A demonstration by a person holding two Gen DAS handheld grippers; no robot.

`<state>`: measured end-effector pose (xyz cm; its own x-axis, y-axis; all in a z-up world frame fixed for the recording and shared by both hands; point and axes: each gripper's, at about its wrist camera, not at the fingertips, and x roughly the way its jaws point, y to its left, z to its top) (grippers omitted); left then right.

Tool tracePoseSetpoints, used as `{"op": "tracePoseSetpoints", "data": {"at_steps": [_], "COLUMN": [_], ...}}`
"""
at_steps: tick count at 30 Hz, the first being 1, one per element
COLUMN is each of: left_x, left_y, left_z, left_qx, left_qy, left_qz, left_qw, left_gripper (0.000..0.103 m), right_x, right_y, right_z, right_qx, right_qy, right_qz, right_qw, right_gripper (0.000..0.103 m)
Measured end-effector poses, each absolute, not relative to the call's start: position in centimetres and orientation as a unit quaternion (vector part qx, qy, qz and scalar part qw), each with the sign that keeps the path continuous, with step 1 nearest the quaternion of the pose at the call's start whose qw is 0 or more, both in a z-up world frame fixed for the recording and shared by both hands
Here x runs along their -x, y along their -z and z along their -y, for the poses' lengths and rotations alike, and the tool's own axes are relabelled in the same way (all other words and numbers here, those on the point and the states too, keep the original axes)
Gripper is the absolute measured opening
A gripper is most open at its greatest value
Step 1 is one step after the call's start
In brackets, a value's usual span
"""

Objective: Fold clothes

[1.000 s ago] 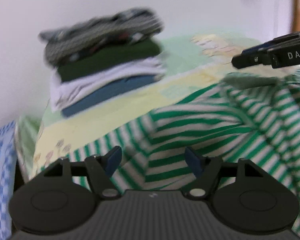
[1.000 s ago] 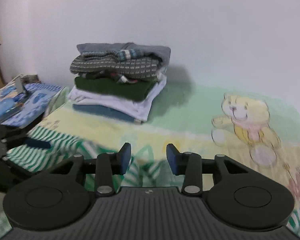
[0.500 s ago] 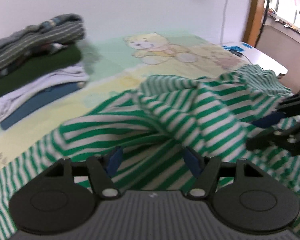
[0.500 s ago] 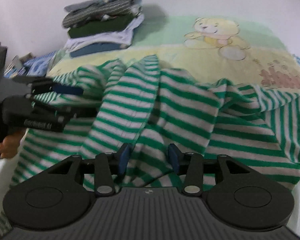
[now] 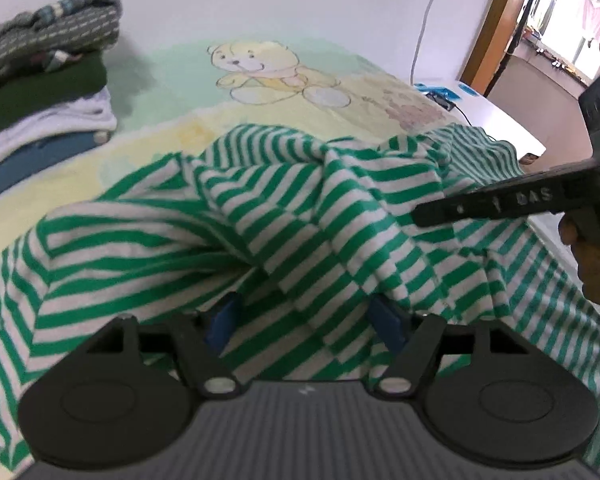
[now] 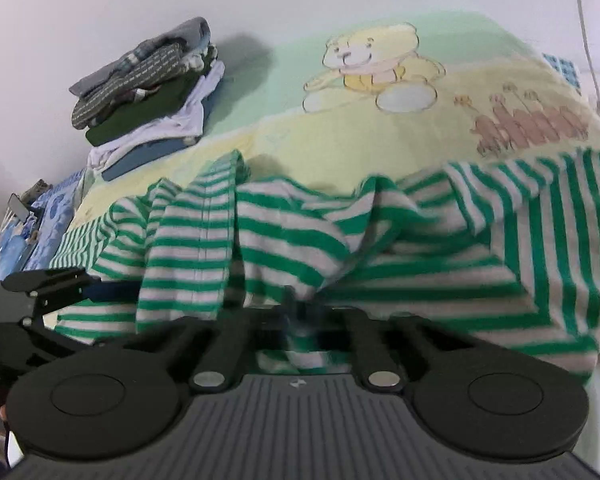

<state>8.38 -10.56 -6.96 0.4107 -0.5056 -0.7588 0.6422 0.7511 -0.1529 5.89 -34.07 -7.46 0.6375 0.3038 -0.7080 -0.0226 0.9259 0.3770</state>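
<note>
Nearest the left camera, the left hand-held gripper (image 5: 304, 320) had its blue pads set wide, with the green-and-white striped garment (image 5: 292, 216) draped over and between them; whether any cloth was actually pinched could not be told. In the right wrist view, the right hand-held gripper (image 6: 300, 312) sat under a bunched fold of the same garment, its fingertips blurred and half buried, so its state could not be told either.

The garment lay rumpled across the near part of the bed (image 6: 320, 148), ridged into loose folds rather than flat. It looked like a light, soft knit: limp, likely to sag and stretch wherever lifted, with no stiffness to hold a crease. Judging by that, a hem, seam or shoulder edge would give a firmer hold than the loose middle, with both corners of one edge taken together to keep it square.

Farther back, against the wall, stood a stack of folded clothes (image 6: 148, 92).
</note>
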Motion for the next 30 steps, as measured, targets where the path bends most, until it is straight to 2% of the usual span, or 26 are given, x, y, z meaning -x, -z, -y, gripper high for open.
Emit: {"op": "tracePoseSetpoints", "data": {"at_steps": [1, 2, 5, 11, 13, 19, 20, 21, 22, 23, 26, 30], "left_x": [-8.4, -8.4, -8.6, -10.4, -11.6, -15.6, -15.3, -15.1, -14.8, -14.1, -12.1, -10.6], "left_y": [7.0, 7.1, 6.4, 4.0, 3.7, 5.5, 5.3, 5.1, 5.0, 4.7, 4.2, 4.5], "left_z": [11.0, 11.3, 11.9, 12.2, 12.0, 11.3, 11.0, 10.6, 10.3, 9.9, 9.5, 10.2], "left_qx": [-0.083, -0.084, -0.074, -0.073, -0.077, -0.062, -0.057, -0.052, -0.047, -0.051, -0.061, -0.074], "left_qy": [0.345, 0.347, 0.35, 0.324, 0.301, 0.247, 0.244, 0.241, 0.238, 0.238, 0.245, 0.276], "left_qz": [-0.421, -0.421, -0.406, -0.372, -0.363, -0.402, -0.403, -0.403, -0.403, -0.4, -0.398, -0.409], "left_qw": [0.835, 0.834, 0.841, 0.867, 0.879, 0.879, 0.88, 0.881, 0.882, 0.884, 0.882, 0.867], "left_gripper": [0.05, 0.035, 0.016, 0.016, 0.013, 0.012, 0.013, 0.013, 0.014, 0.022, 0.023, 0.023], "right_x": [-6.2, -6.5, -8.2, -12.5, -13.5, -15.1, -15.3, -15.4, -14.7, -13.9, -10.7, -9.4], "right_y": [7.0, 6.4, 5.2, 4.9, 5.3, 8.0, 8.4, 8.8, 8.2, 7.6, 5.6, 6.5], "right_z": [34.3, 34.7, 35.8, 37.3, 37.7, 37.9, 37.9, 38.0, 38.7, 39.4, 40.8, 40.5], "right_qx": [-0.175, -0.185, -0.202, -0.206, -0.187, -0.126, -0.116, -0.108, -0.127, -0.145, -0.174, -0.201], "right_qy": [-0.092, -0.094, -0.093, -0.057, -0.049, -0.046, -0.045, -0.045, -0.043, -0.042, -0.067, -0.116], "right_qz": [-0.402, -0.384, -0.343, -0.306, -0.3, -0.342, -0.35, -0.356, -0.347, -0.338, -0.318, -0.377], "right_qw": [0.894, 0.9, 0.913, 0.928, 0.934, 0.93, 0.929, 0.927, 0.928, 0.929, 0.93, 0.897], "right_gripper": [0.004, 0.004, 0.004, 0.004, 0.004, 0.004, 0.006, 0.013, 0.028, 0.04, 0.04, 0.037]}}
